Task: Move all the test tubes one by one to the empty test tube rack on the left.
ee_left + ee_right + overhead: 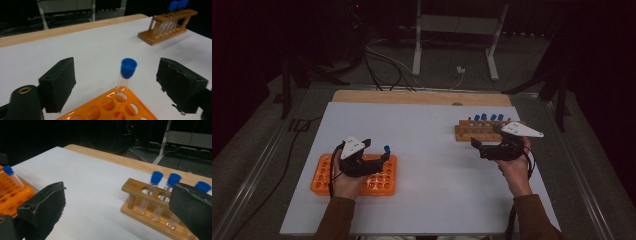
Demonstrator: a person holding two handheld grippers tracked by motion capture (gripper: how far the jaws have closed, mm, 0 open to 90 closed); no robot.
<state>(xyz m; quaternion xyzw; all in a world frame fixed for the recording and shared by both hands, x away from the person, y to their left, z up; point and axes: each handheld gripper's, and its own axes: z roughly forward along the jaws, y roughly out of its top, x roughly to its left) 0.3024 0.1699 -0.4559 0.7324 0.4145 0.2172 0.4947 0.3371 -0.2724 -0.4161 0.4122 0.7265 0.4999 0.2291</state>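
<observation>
the left gripper hovers over the orange tube rack at the near left of the white table, its jaws standing apart on either side of a blue-capped test tube without touching it. that tube stands upright in a corner hole of the rack (the other holes in view look empty). the right gripper, jaws spread wide and holding nothing, sits just beside the wooden tube rack, where more blue-capped tubes stand in a row.
</observation>
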